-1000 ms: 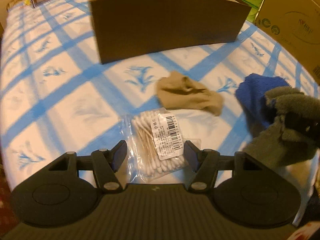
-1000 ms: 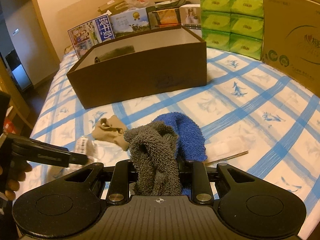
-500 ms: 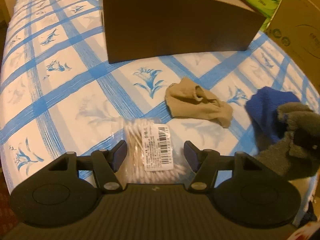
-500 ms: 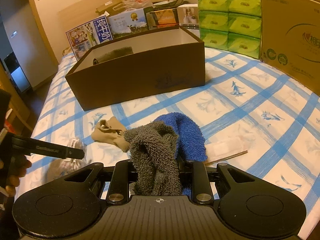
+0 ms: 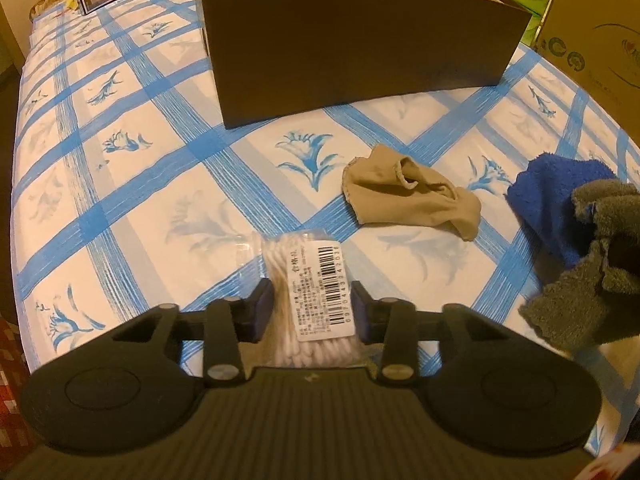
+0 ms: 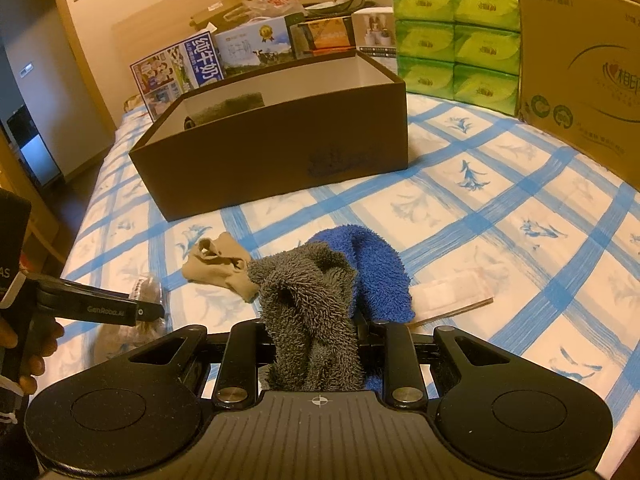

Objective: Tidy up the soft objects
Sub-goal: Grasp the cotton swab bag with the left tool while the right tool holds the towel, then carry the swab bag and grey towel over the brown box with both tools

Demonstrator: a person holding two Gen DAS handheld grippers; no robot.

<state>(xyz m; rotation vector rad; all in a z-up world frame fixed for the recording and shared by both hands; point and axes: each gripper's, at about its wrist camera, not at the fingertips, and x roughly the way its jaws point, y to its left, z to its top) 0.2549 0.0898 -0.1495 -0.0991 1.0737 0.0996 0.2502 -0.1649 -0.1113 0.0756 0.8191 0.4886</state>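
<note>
The left hand-held gripper (image 5: 312, 306) has just been closing on the bag of cotton swabs (image 5: 310, 300) lying on the bed (image 5: 132, 216); slick plastic might slip. The right hand-held gripper (image 6: 316, 344) clamps the grey towel (image 6: 308, 300), which could snag the box (image 6: 276, 152).

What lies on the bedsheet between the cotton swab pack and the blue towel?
The beige sock lies crumpled between the cotton swab pack and the blue towel, touching neither. The left wrist view shows it best.

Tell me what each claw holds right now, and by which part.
Left claw: jaws just closed across the middle of the cotton swab pack. Right claw: shut on the grey towel, gripped at its bunched middle.
</note>
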